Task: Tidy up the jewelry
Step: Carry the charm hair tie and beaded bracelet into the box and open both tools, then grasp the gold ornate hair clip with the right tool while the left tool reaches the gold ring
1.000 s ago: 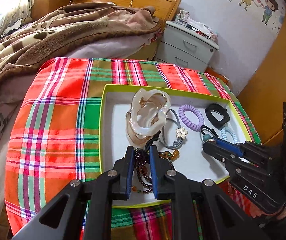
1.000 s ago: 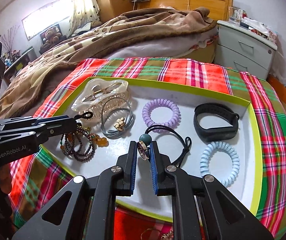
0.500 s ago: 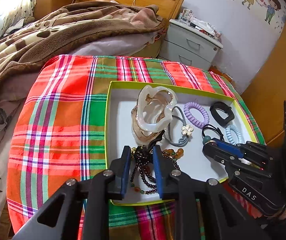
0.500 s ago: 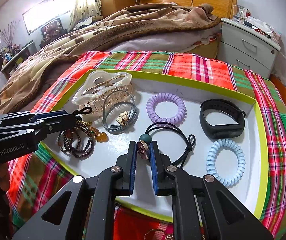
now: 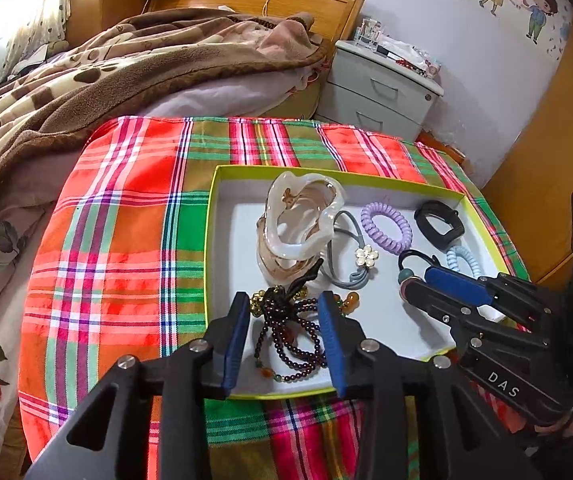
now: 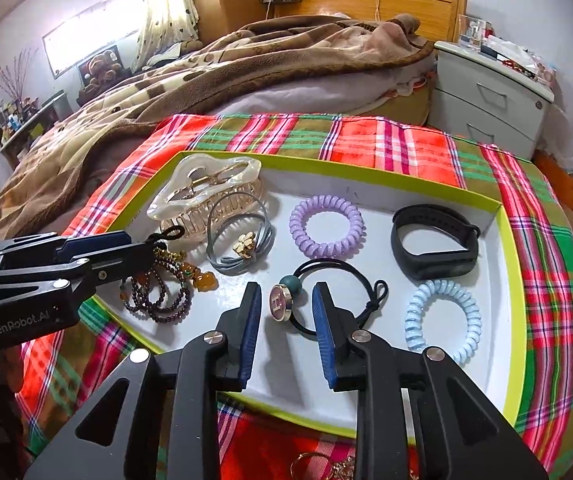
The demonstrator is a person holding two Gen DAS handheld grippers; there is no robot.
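Both tongs, left (image 5: 284, 312) and right (image 6: 284, 300), just opened (apart now), releasing bead bracelet (image 5: 290, 336) and black hair tie (image 6: 326, 288).

A dark bead bracelet (image 5: 286, 332) lies in loops at the near left corner of the white box (image 6: 502, 216). A black hair tie (image 6: 326, 292) with a round charm lies flat near the front middle.

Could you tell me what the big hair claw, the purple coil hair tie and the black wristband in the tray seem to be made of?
Hair claw: probably glossy pearly plastic with a cream, marbled sheen; its teeth look gold.
Purple hair tie: smooth shiny plastic, wound into a spiral cord.
Wristband: matte black, likely rubber or silicone, with no shine.
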